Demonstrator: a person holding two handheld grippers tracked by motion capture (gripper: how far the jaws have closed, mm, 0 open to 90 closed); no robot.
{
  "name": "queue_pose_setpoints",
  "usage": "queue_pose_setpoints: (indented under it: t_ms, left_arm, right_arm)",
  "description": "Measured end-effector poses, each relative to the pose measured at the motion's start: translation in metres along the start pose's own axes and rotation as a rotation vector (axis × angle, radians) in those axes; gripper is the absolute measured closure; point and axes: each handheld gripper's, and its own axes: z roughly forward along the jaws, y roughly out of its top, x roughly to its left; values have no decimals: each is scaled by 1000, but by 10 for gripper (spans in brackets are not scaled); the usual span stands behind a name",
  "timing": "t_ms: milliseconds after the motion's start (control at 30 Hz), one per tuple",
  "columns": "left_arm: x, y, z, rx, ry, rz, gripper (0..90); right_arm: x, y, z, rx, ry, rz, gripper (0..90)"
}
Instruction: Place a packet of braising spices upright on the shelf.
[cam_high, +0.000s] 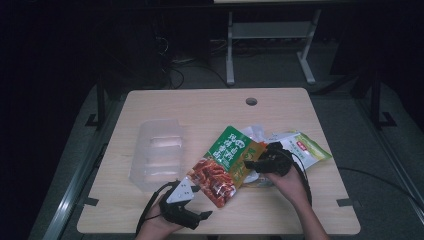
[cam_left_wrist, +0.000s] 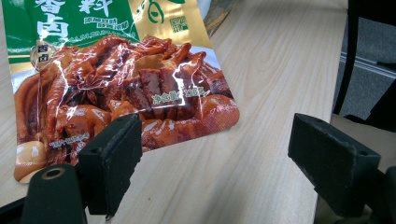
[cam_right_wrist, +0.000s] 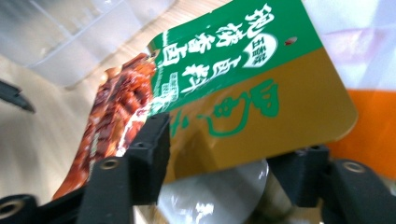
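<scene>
pick-up step: right gripper (cam_right_wrist: 217, 163) jaws close around the gold edge of the snack packet (cam_right_wrist: 233, 88), pads not visibly pressing it; left gripper (cam_left_wrist: 229, 172) jaws gape empty just short of its corner; next, squeeze firmly before lifting.

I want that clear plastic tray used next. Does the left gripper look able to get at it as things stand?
Probably yes. The left gripper stands open and holds nothing, and the clear tray lies just beyond it on the table with bare wood between; the sauce packet lies to the side.
</scene>
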Motion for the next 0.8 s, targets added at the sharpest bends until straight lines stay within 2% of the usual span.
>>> queue_pose_setpoints:
  t_ms: [133, 233, 267, 367, 467, 600, 700, 800]
  left_arm:
    - [2, 1, 0, 5, 4, -1, 172]
    - [4, 1, -1, -1, 10, -10, 173]
    - [5, 1, -1, -2, 13, -11, 173]
    - [6, 2, 0, -4, 14, -22, 173]
    - [7, 3, 0, -7, 18, -27, 173]
    - [7, 6, 1, -18, 18, -43, 173]
    - [9, 11, 1, -22, 33, -54, 173]
    - [12, 16, 0, -31, 52, -56, 172]
  right_arm:
    - [0, 6, 8, -2, -11, 12, 586]
    - [-1, 9, 10, -7, 10, 39, 701]
    - [-2, 10, 10, -12, 13, 35, 758]
    - [-4, 10, 10, -25, 30, 24, 839]
    - [-2, 11, 6, -30, 37, 17, 888]
    - [3, 14, -1, -53, 41, -16, 893]
    - [7, 20, -14, -92, 63, -42, 895]
    - [13, 25, -25, -115, 74, -94, 895]
